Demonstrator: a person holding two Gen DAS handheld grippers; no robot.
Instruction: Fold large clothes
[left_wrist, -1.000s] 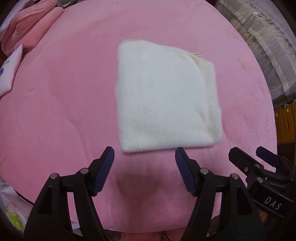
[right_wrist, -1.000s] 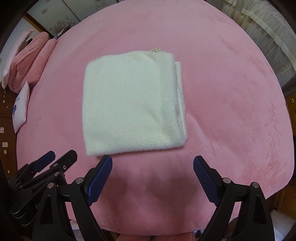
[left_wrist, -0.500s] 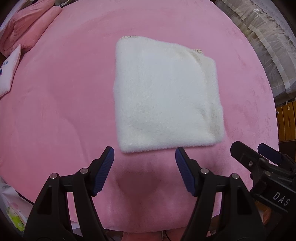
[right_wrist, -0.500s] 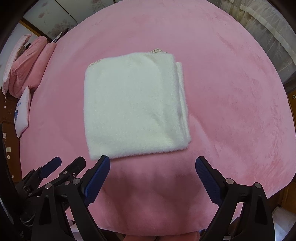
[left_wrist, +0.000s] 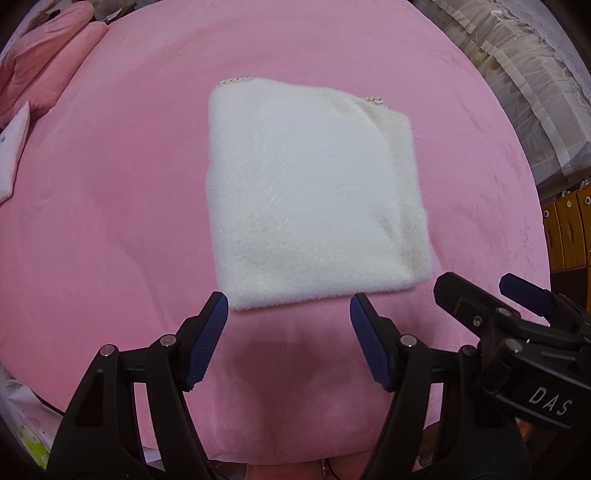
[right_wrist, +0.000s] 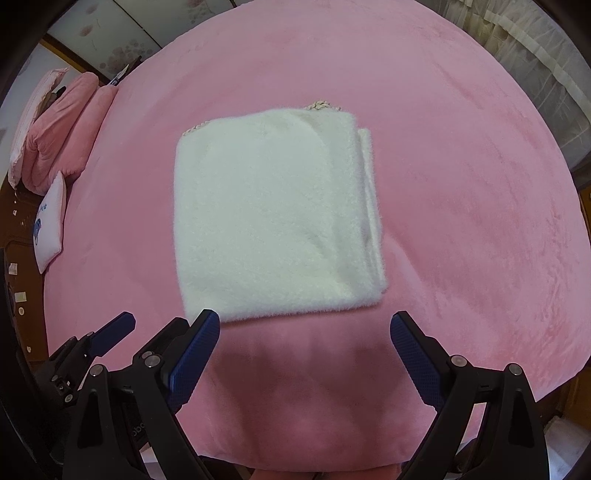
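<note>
A white fluffy garment (left_wrist: 310, 192) lies folded into a neat square on the pink bed (left_wrist: 110, 206). It also shows in the right wrist view (right_wrist: 273, 218), with layered edges along its right side. My left gripper (left_wrist: 290, 325) is open and empty, just in front of the garment's near edge. My right gripper (right_wrist: 304, 339) is open and empty, also just short of the near edge. Each gripper shows at the side of the other's view: the right one (left_wrist: 509, 306) and the left one (right_wrist: 110, 332).
Pink pillows (right_wrist: 59, 125) and a small white cushion (right_wrist: 50, 218) lie at the bed's far left. Pale curtains (left_wrist: 517, 62) hang at the right. Wooden drawers (left_wrist: 569, 229) stand beyond the bed's right edge.
Both grippers have drifted slightly; the garment sits a little closer and larger in both views. The garment itself has not moved. Both grippers stay open.
</note>
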